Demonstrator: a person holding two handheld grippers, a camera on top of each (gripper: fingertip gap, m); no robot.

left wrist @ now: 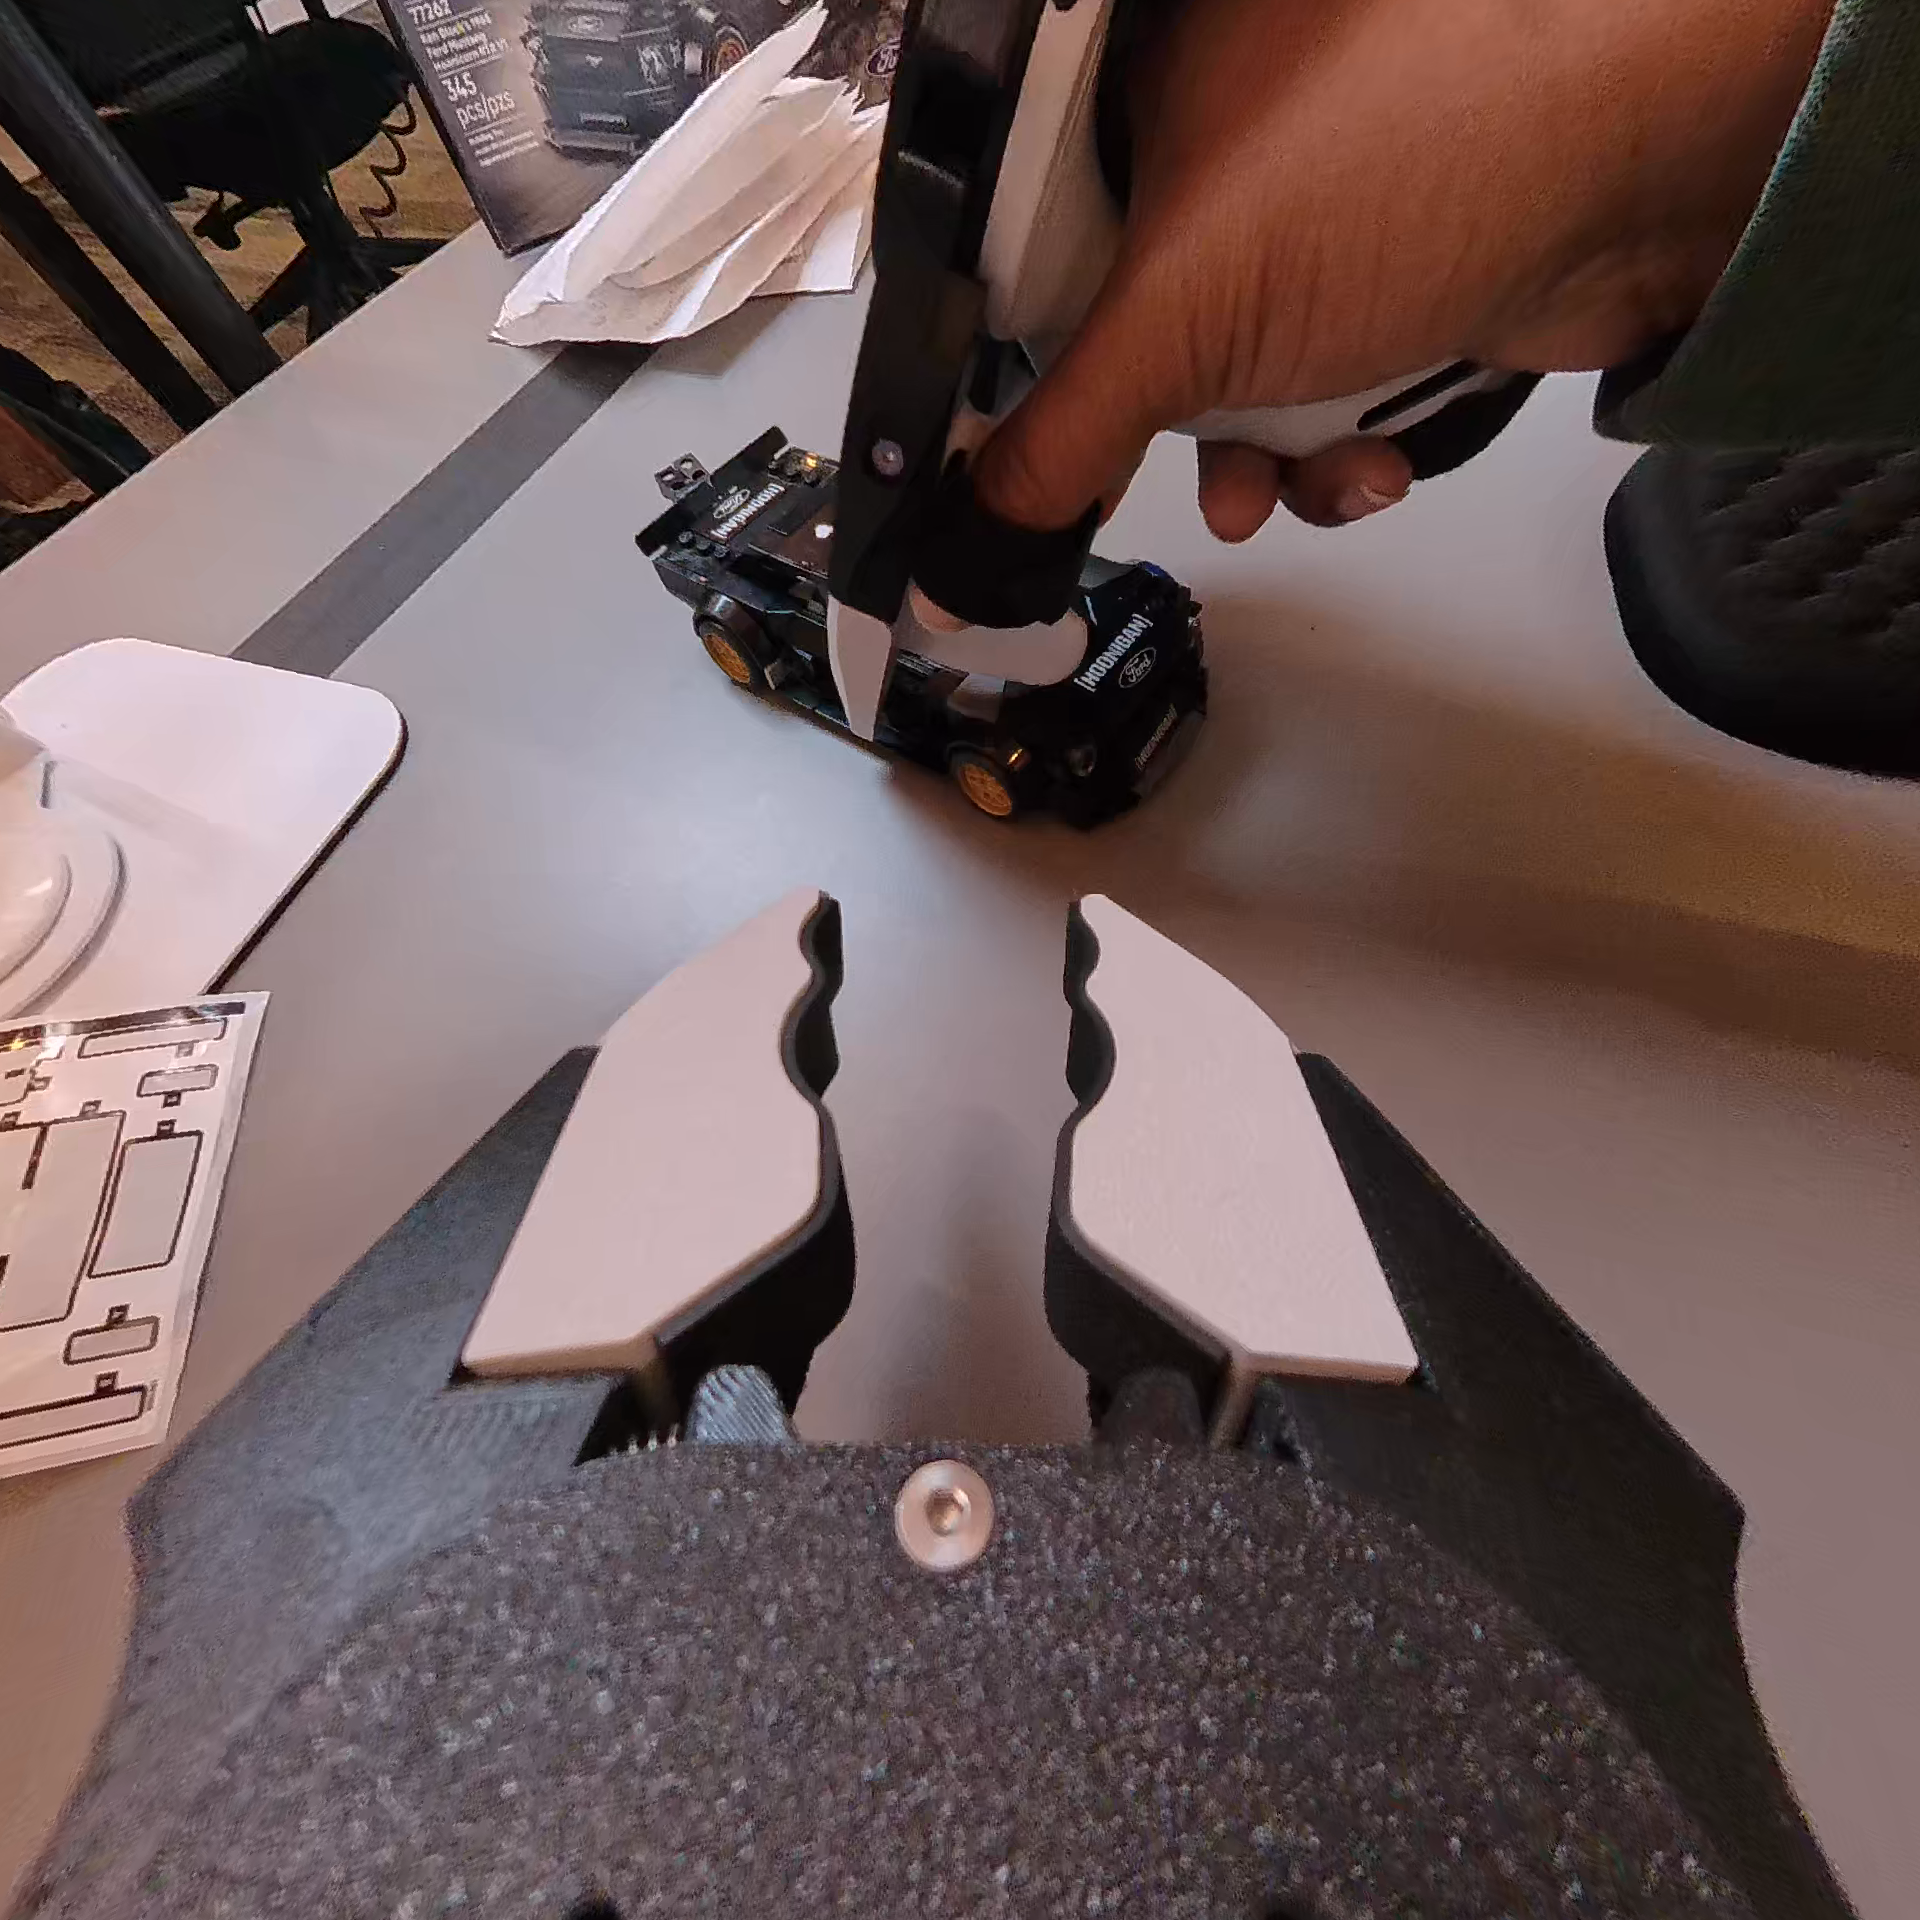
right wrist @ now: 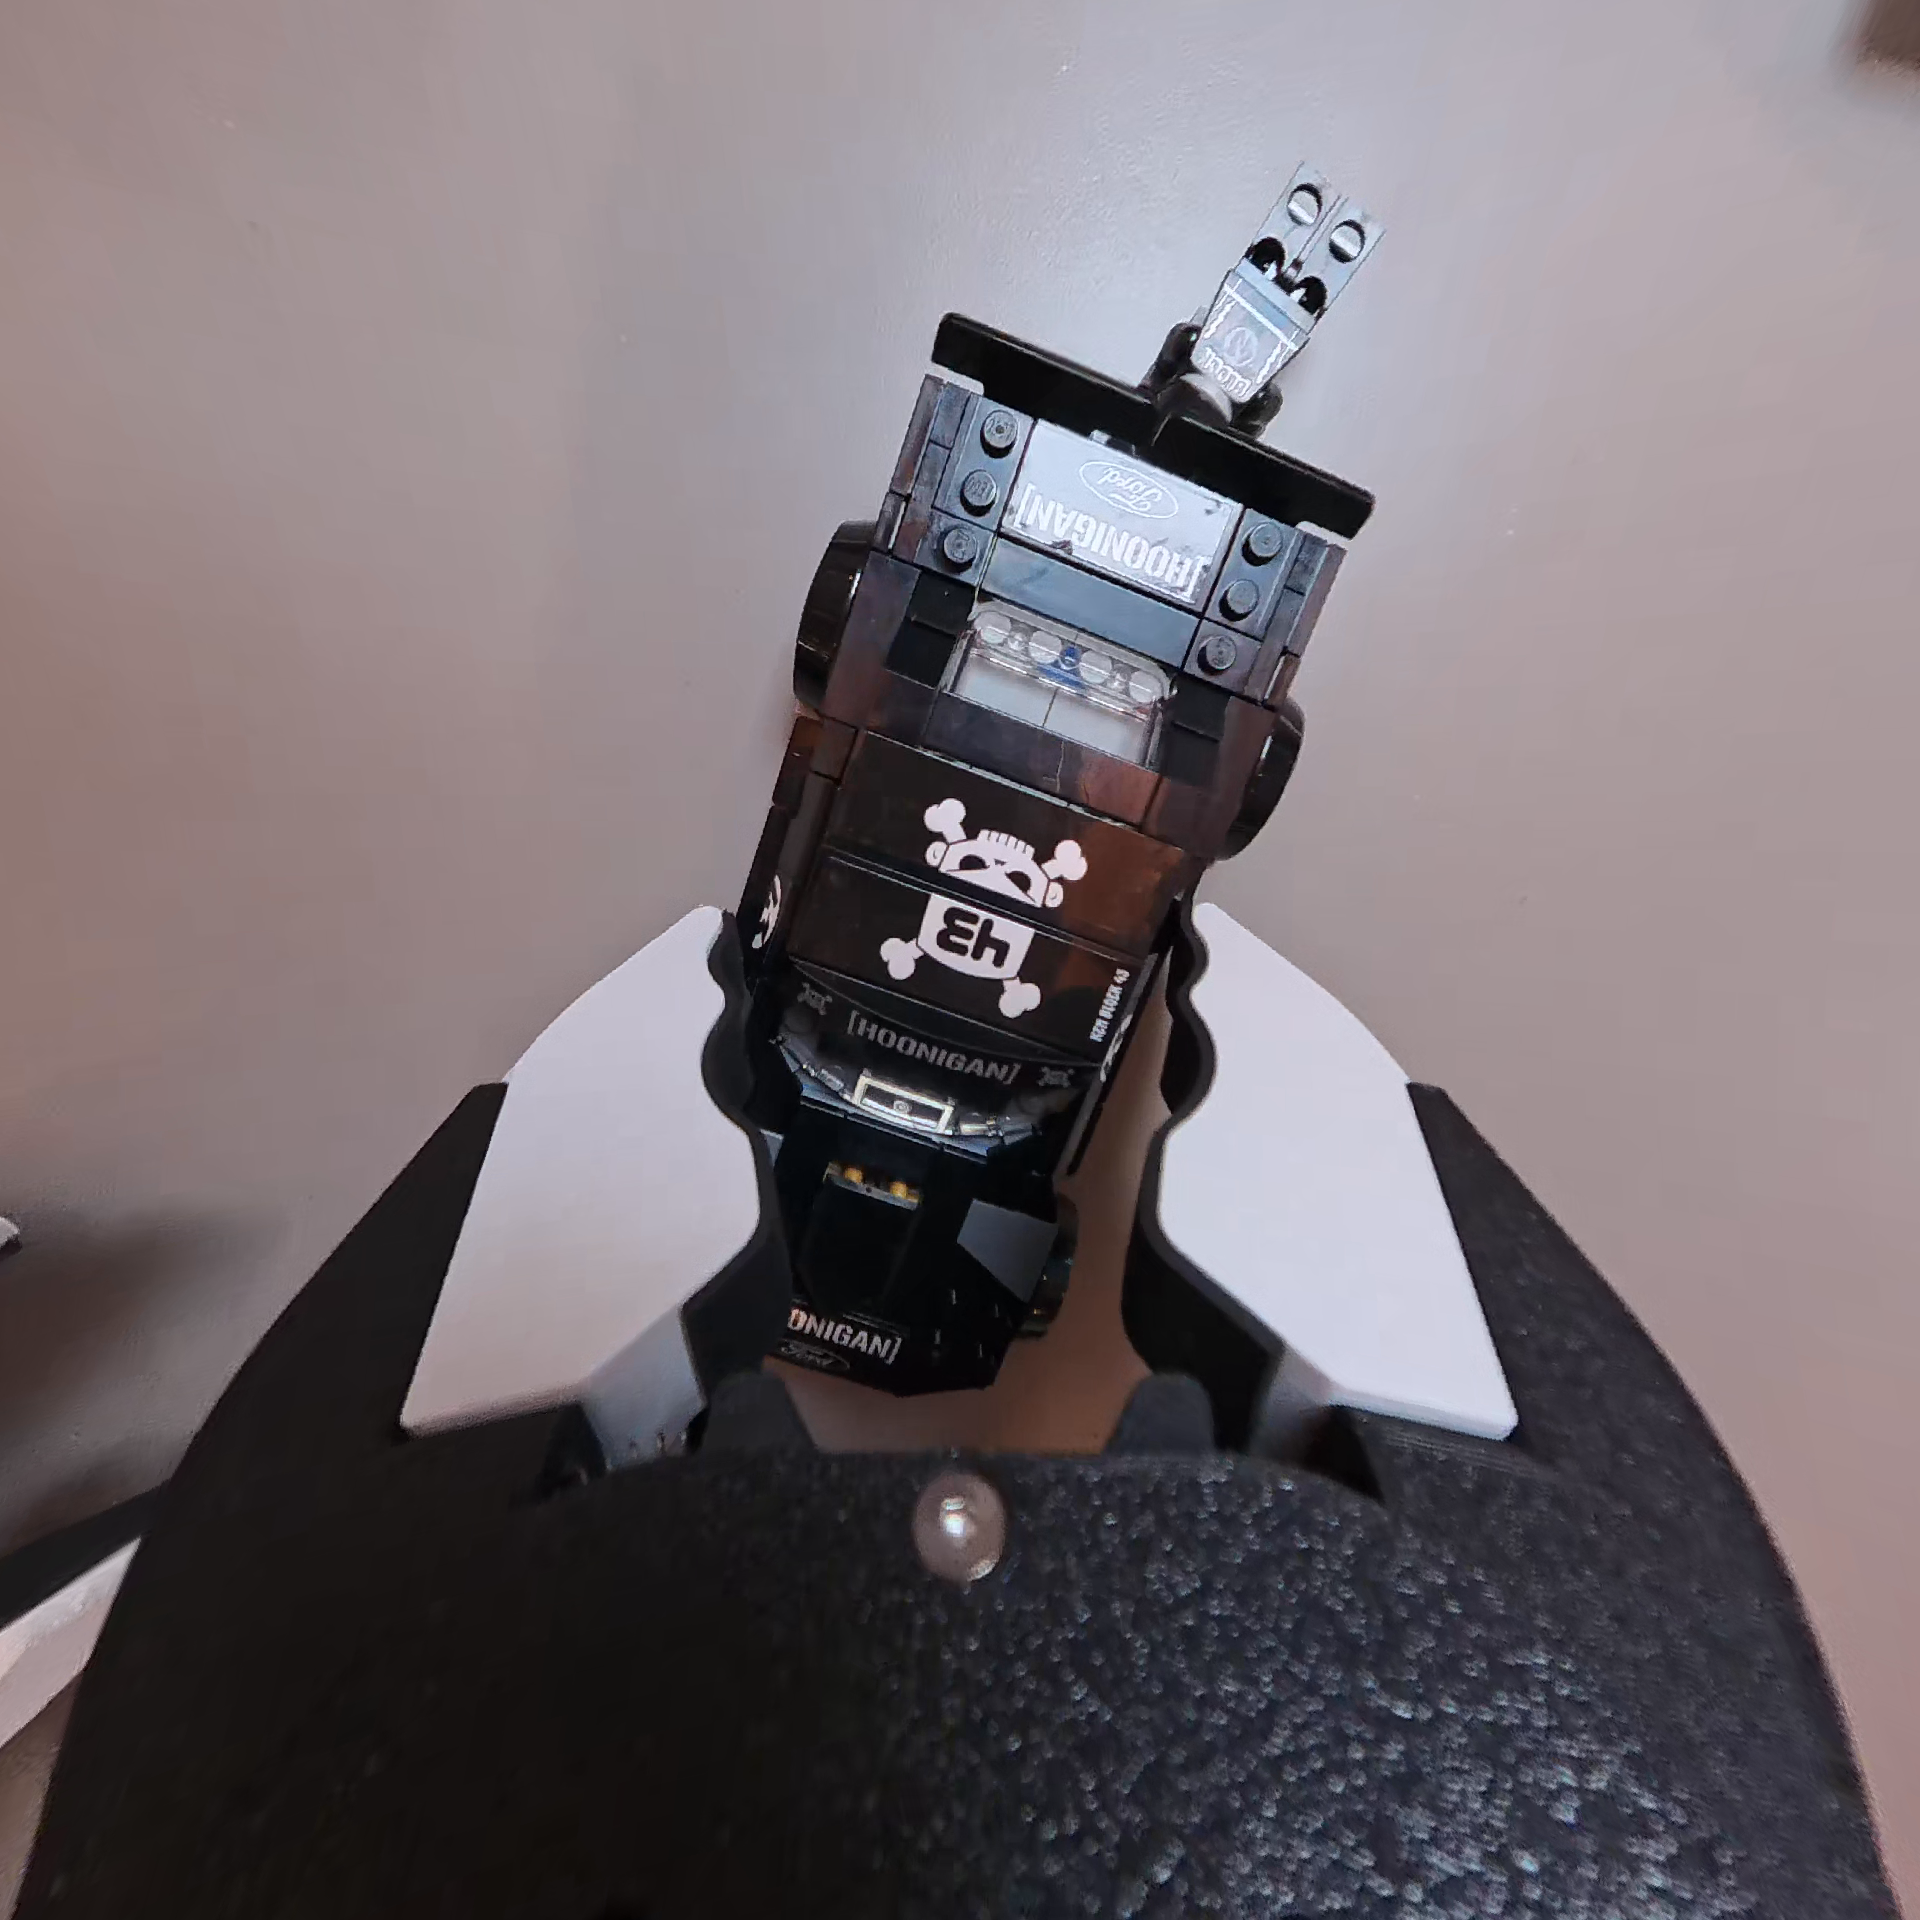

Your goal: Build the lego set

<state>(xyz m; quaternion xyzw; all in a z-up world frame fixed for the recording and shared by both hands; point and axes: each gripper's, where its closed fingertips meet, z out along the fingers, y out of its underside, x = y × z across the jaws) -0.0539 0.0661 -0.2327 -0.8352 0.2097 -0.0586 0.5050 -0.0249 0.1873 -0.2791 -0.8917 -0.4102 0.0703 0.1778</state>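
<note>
Item: black lego car (right wrist: pixel 997 831), build approx. complete, on grey table (left wrist: pixel 582 810).
R gripper (right wrist: pixel 951 997) fingers straddle roof, contact unclear; L gripper (left wrist: pixel 951 935) fingers parted, empty, car at 12 o'clock; rear piece (right wrist: pixel 1278 301) skewed; sticker sheet (left wrist: pixel 94 1205) looks used.

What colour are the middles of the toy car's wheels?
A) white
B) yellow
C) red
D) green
B: in the left wrist view, both wheels showing on the near side of the black Lego car have yellow-gold hubs, while the right gripper straddles its roof.
</note>
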